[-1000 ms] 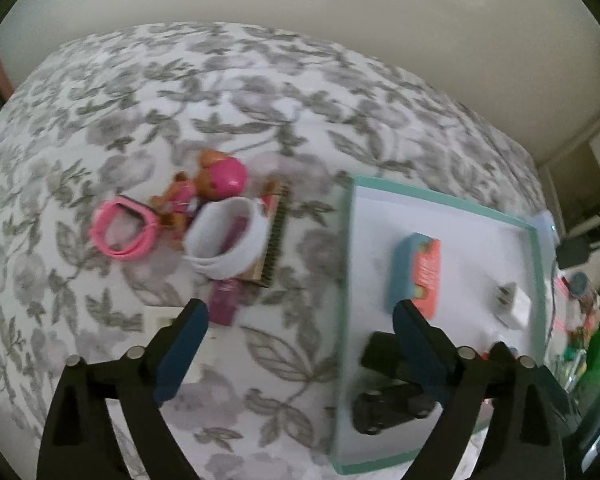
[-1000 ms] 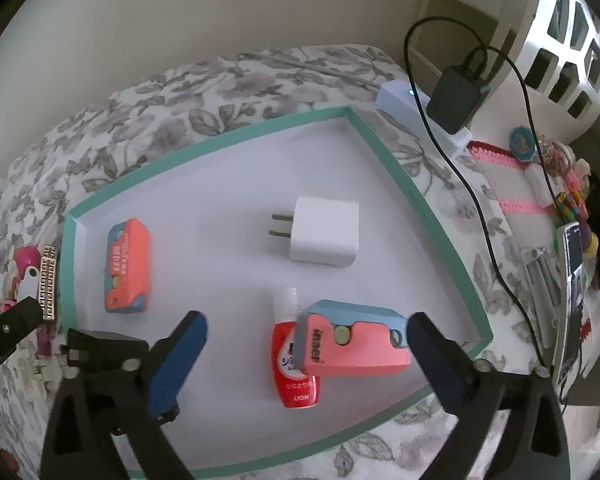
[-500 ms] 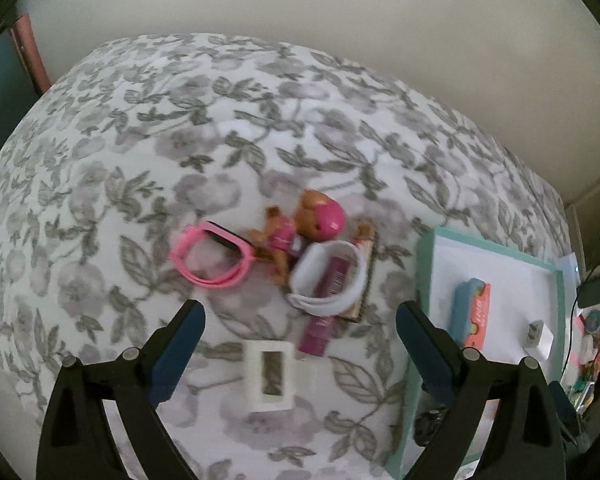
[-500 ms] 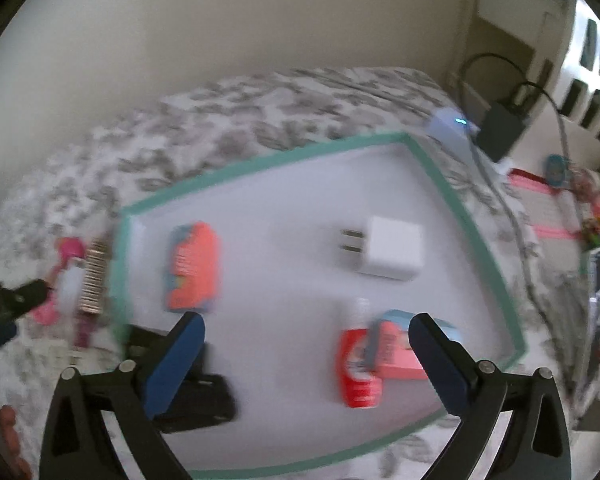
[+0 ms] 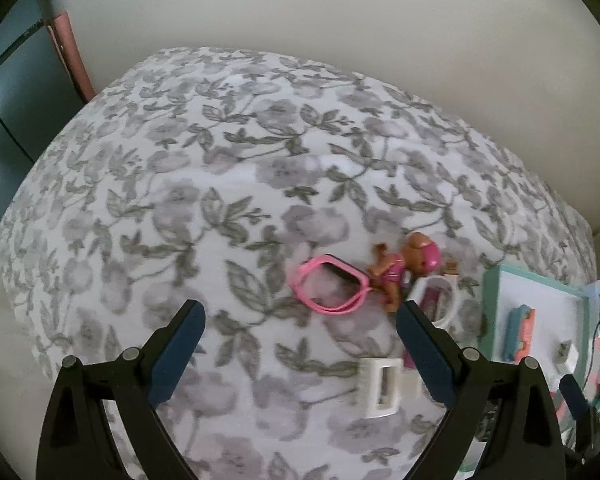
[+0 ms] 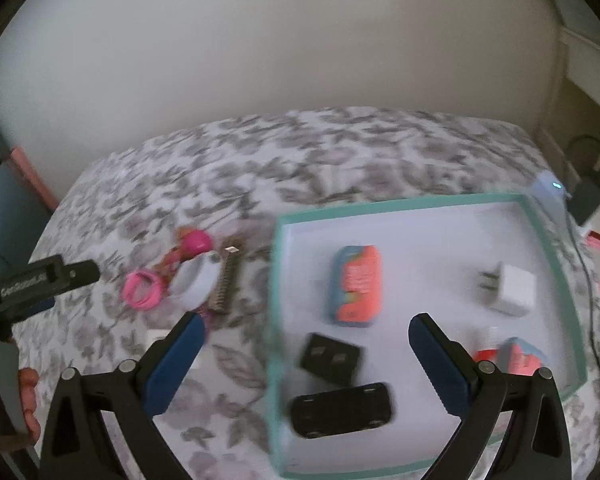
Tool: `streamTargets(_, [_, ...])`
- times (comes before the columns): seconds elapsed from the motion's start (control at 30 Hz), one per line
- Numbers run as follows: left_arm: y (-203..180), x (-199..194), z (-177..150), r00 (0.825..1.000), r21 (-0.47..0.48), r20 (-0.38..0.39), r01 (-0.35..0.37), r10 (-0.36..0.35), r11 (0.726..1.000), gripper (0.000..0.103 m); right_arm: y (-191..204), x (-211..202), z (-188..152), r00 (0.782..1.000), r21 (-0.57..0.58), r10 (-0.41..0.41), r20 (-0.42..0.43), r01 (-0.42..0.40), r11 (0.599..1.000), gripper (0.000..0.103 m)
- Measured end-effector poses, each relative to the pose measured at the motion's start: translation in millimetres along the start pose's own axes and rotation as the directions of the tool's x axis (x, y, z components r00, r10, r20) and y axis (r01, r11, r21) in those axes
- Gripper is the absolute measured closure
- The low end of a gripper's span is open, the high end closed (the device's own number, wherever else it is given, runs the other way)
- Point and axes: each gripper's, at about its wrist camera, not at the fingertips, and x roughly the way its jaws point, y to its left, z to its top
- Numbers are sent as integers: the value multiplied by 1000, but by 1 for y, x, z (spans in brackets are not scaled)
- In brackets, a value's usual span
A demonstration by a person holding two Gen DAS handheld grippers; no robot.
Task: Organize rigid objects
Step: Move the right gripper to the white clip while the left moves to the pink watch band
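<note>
Both claws, left (image 5: 298, 324) and right (image 6: 306, 334), spread and empty, have pulled back from the tray (image 6: 404, 205); the next pick is probably the loose pile (image 5: 388, 280), right of centre.

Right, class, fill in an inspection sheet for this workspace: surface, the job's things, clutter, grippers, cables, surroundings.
Surface: floral bedspread, grey leaf print.
Job's things: teal-rimmed tray holds an orange case, a white plug adapter, two black items and a red item, partly hidden. Outside it lie a pink band, a doll, a white ring and a white frame.
Clutter: small items beside the bed at right, too blurred to name.
Grippers: left gripper and right gripper both empty, jaws wide open.
Cables: a black charger with a lead, right of the tray.
Surroundings: plain pale wall behind the bed.
</note>
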Motion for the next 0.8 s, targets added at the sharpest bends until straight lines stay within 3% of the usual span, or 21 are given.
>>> streamTargets(0.23, [15, 11, -1, 999, -17, -38, 3, -3, 1000, 7, 42, 15, -3, 999, -82, 36, -30, -39, 996, 0])
streamTargets(0.8, [29, 40, 1, 993, 5, -114, -12, 12, 1000, 7, 88, 66, -20, 987, -158, 33, -155, -58, 986, 0])
